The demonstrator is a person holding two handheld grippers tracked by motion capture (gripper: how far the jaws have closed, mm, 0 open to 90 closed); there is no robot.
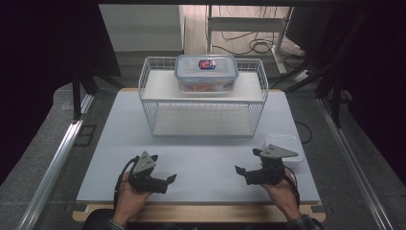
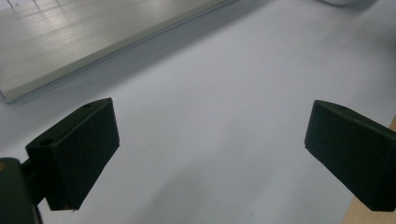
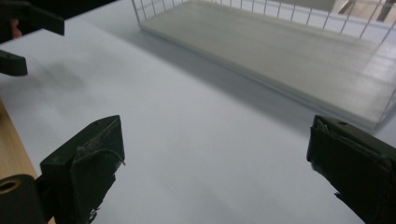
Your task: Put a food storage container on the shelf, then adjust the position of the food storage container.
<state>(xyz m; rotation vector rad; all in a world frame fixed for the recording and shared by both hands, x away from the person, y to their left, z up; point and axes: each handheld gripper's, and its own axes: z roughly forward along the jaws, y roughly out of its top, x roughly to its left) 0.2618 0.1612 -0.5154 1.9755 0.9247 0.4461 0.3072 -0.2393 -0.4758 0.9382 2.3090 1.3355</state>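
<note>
Both tools, left (image 1: 168,180) and right (image 1: 242,171), are held wide open and empty above the white table (image 1: 206,160). A small white plastic container (image 1: 286,143) is seen just beside the right tool.

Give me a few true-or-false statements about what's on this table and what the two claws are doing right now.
1. The clear plastic lidded container sits on the top shelf of the white wire rack. True.
2. The left claw is clamped on that container. False: it is open over the bare white tabletop, holding nothing.
3. The right claw is open and empty. True.
4. The small white shallow tub stands on the rack's lower shelf. False: it lies on the tabletop, near the right claw.
5. The two claws are touching. False: they are apart, with bare tabletop between them.
</note>
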